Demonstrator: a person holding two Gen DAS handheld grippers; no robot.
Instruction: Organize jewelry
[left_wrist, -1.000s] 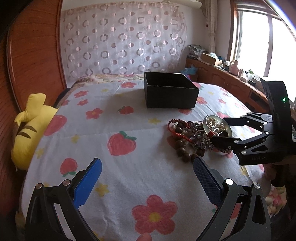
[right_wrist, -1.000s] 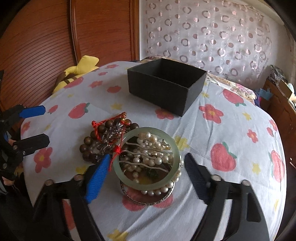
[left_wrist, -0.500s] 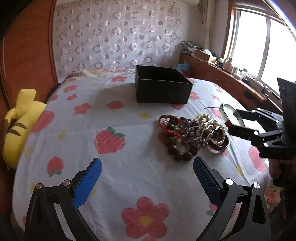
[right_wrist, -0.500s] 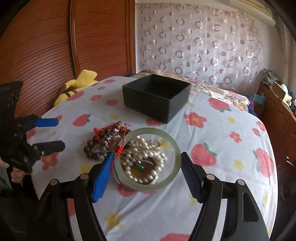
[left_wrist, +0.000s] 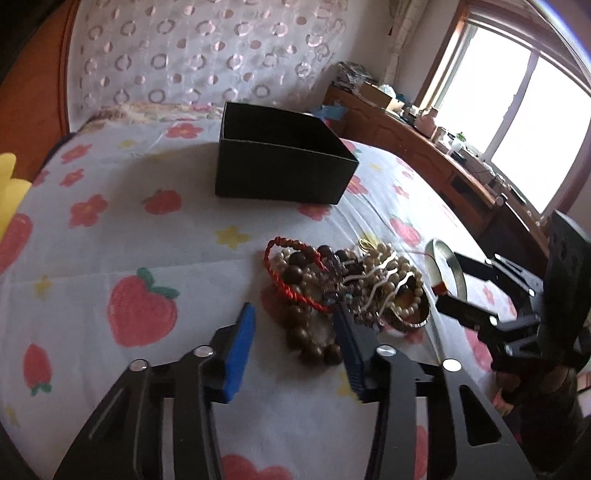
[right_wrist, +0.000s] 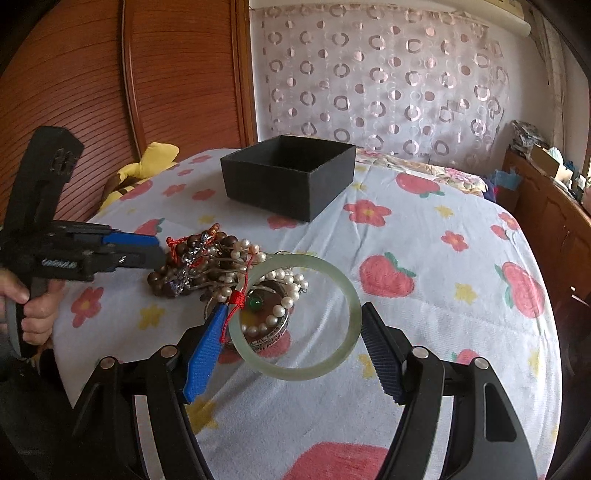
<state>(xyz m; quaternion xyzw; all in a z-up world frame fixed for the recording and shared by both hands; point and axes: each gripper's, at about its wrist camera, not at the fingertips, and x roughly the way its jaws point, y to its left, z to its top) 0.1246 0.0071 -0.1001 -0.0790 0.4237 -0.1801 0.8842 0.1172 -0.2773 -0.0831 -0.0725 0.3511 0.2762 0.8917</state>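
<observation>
One unmarked black box (right_wrist: 291, 177)

The yellow plush toy (left_wrist: 9, 192) is cut off by the left frame edge in the left wrist view. The pale green jade bangle (right_wrist: 334, 360) overlaps the tangled heap of beaded bracelets (right_wrist: 221, 269), hiding part of it. Small items on the wooden window-side counter (left_wrist: 458, 162) are too small to identify.
</observation>
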